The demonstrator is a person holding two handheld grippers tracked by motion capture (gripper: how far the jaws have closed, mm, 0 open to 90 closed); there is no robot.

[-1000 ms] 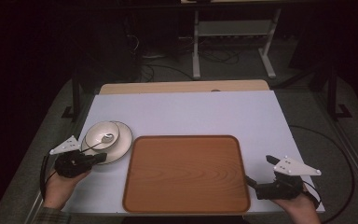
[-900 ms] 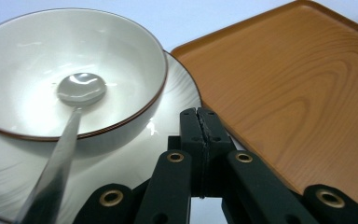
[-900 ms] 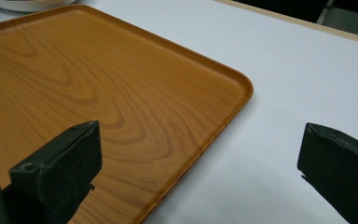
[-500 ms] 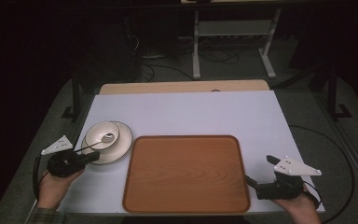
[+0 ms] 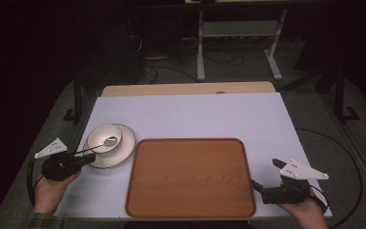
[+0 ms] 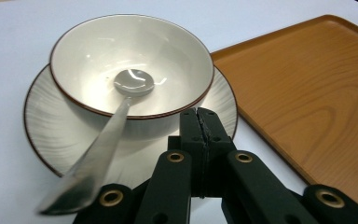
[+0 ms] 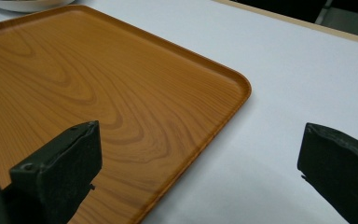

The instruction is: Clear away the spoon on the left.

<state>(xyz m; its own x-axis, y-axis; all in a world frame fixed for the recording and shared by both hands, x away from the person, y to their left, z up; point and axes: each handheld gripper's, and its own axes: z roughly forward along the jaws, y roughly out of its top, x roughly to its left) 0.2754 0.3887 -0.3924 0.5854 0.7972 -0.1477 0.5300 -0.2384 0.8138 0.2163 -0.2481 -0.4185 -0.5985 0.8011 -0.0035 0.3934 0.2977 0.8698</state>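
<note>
**Desk:** What's different on your left side?

**Me:** My left claw (image 6: 200, 114) has slid a little back, toward the worktop's (image 5: 195, 114) left edge, away from the dishes. Its 2 jaws are pressed flat together with nothing between them. In the left gripper view they point at the near rim of the plate (image 6: 42, 126), and the tips hang just above it.

**Desk:** And the spoon?

**Me:** The spoon (image 6: 133, 84) lies where it was a second ago. Its head is in the bottom of the bowl (image 6: 98, 42), and its handle leans over the near rim and runs out past the plate, just left of my shut jaws. I'm not holding it. The bowl sits on the plate at the worktop's left, and the plate's edge is just beside the tray (image 5: 190, 176).

**Desk:** So what does the pull-back mean?

**Me:** I read it as a reset, not progress. The handle is beside a closed claw, so I have no grip yet. I need to open the jaws and come in around the handle before anything lifts. The handle is thin and slanted, so it could slip or tip out of the bowl.

**Desk:** Middle and right?

**Me:** The tray sits bare in the middle, nearer my side. My right claw (image 7: 199, 135) hasn't budged. It rests off the tray's right corner with its jaws spread wide, holding nothing, over the tray edge and the white surface.
</note>
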